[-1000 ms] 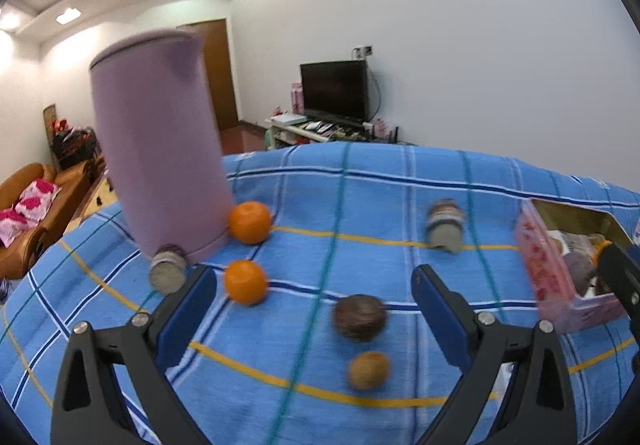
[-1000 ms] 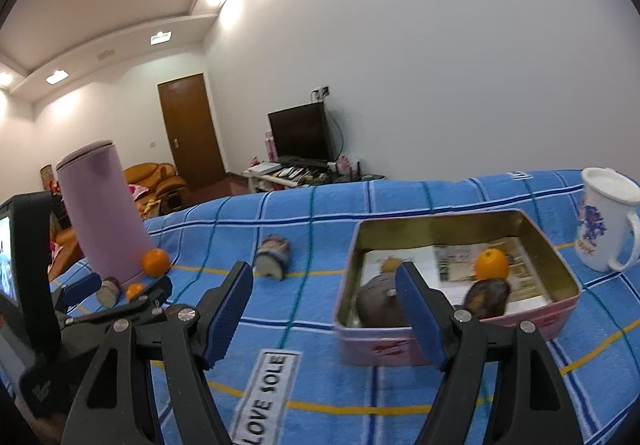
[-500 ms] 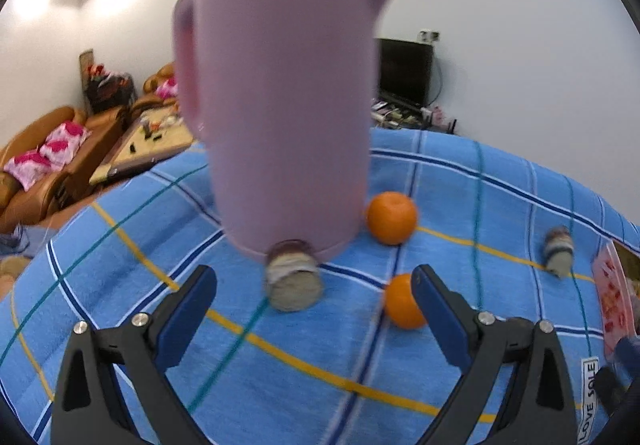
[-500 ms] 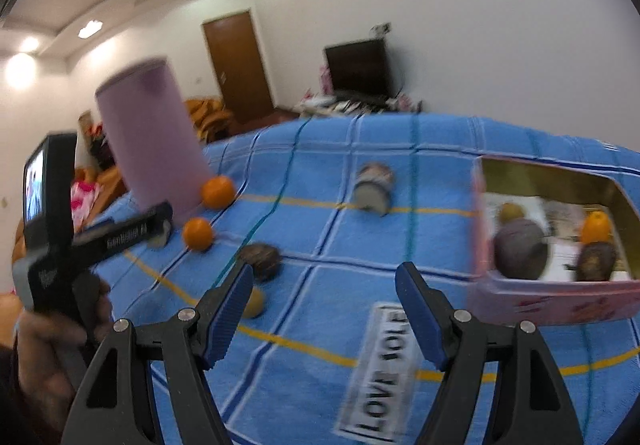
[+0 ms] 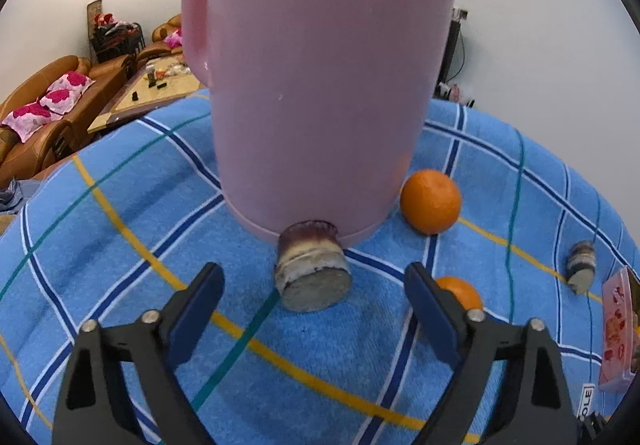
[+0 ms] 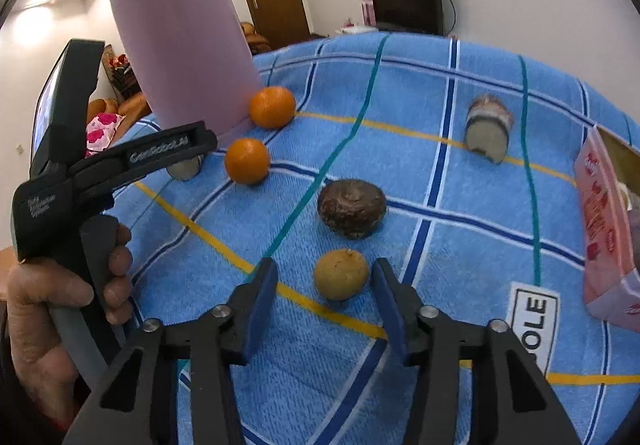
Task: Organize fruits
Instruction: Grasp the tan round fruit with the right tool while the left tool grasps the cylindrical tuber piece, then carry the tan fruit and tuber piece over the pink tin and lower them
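Left gripper's [image 6: 188, 165] tips hide a cut fruit [image 6: 184, 168] (mostly).

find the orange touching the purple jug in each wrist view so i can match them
Left wrist: the orange sits right of centre, against the purple jug's base.
Right wrist: the same orange is upper left of centre, at the jug's lower right edge.
Shared landmark: the jug.

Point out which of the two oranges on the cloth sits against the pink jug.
The farther orange, resting against the pink jug's base. The other orange lies apart from the jug, out on the blue cloth, nearer the dark round fruit.
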A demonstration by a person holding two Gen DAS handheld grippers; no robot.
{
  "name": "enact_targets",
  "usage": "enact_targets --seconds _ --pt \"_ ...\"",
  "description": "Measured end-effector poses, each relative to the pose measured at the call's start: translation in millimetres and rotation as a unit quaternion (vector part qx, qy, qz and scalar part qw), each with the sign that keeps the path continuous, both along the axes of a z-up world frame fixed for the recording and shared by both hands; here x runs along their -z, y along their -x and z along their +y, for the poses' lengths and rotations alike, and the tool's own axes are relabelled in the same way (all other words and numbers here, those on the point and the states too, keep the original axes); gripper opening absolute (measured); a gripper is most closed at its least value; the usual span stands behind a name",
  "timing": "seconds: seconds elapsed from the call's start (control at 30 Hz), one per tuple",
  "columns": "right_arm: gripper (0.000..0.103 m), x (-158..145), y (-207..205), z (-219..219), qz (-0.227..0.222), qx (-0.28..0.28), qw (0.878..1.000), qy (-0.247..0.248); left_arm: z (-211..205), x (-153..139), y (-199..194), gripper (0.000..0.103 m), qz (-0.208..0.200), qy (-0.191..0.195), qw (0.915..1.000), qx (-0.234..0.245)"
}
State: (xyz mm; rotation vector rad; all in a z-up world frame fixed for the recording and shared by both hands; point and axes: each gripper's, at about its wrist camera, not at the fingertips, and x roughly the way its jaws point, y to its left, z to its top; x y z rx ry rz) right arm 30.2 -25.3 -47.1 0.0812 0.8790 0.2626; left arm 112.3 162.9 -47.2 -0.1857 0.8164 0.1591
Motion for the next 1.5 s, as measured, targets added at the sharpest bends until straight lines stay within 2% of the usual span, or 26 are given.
enact_targets --seconds 0.07,0.1,0.17,0.27,0.4,0.5,0.63,0.73,0.83,1.03,1.23,1.5 --pt "0.043 0 1 -1 0.001 0.0 1.0 -0.001 1 3 -4 0.077 0.011 0.007 0.9999 0.006" --pt "0.038 0 2 0 0.001 -0.002 1.0 0.002 3 5 -6 0.066 0.018 0.016 0.9997 0.01" --pt "0.029 -1 1 0 0.001 -0.007 1.0 0.005 7 6 -6 0.06 0.017 0.032 0.9993 0.011" --pt "0.029 -2 3 -4 0.002 -0.008 1.0 -0.002 15 6 -5 0.044 0.01 0.051 0.9986 0.01" --pt "0.029 -7 12 -20 -0.011 0.011 0.999 -0.03 32 6 1 0.044 -0.015 0.114 0.9931 0.02" --pt "0.029 -16 22 -30 -0.044 0.023 0.998 -0.045 39 -3 12 0.044 -0.056 0.136 0.9889 0.023" --pt "0.029 -36 38 -37 -0.117 0.04 0.992 -0.035 27 -26 35 0.044 -0.141 0.127 0.9793 0.071" --pt "0.029 -46 46 -38 -0.159 0.052 0.986 -0.024 10 -39 47 0.044 -0.182 0.106 0.9715 0.109" --pt "0.029 -52 53 -37 -0.191 0.064 0.979 -0.001 -7 -45 61 0.044 -0.206 0.092 0.9642 0.14" --pt "0.029 -54 53 -39 -0.204 0.07 0.976 0.015 -32 -49 79 0.044 -0.225 0.051 0.9564 0.179" --pt "0.029 -54 52 -42 -0.21 0.08 0.974 0.029 -56 -51 82 0.044 -0.225 0.004 0.9559 0.188" --pt "0.029 -51 53 -48 -0.212 0.091 0.972 0.039 -70 -54 83 0.044 -0.227 -0.016 0.9564 0.183"
